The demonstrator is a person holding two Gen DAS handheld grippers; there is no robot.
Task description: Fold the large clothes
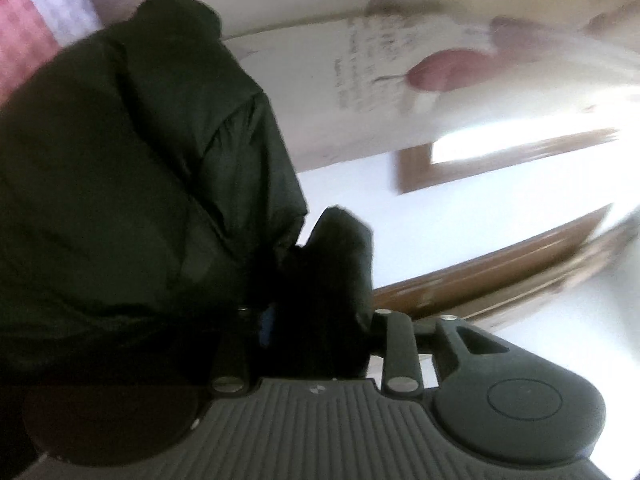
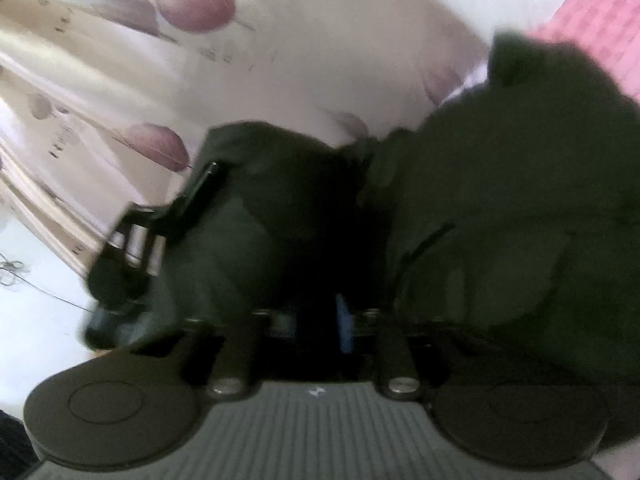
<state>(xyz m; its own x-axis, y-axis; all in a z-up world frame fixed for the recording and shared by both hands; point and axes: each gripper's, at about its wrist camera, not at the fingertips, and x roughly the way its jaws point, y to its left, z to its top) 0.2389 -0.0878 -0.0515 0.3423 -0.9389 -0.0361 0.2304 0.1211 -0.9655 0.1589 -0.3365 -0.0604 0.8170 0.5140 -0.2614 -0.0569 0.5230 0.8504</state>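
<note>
A large dark green jacket (image 1: 132, 168) fills the left of the left wrist view and hangs lifted in the air. My left gripper (image 1: 316, 280) is shut on a bunched fold of it; the cloth hides the fingertips. In the right wrist view the same jacket (image 2: 500, 184) fills the middle and right. My right gripper (image 2: 320, 280) is shut on another fold of it, fingertips buried in cloth. The left gripper (image 2: 160, 224) shows at the left of that view, clamped on the jacket's edge. Both views are blurred by motion.
A cream curtain with purple tulip prints (image 2: 192, 4) hangs behind; it also shows in the left wrist view (image 1: 400, 60). A pink checked bedsheet (image 2: 600, 20) lies at the top right. A brown wooden frame (image 1: 500, 168) and a white wall are at the right.
</note>
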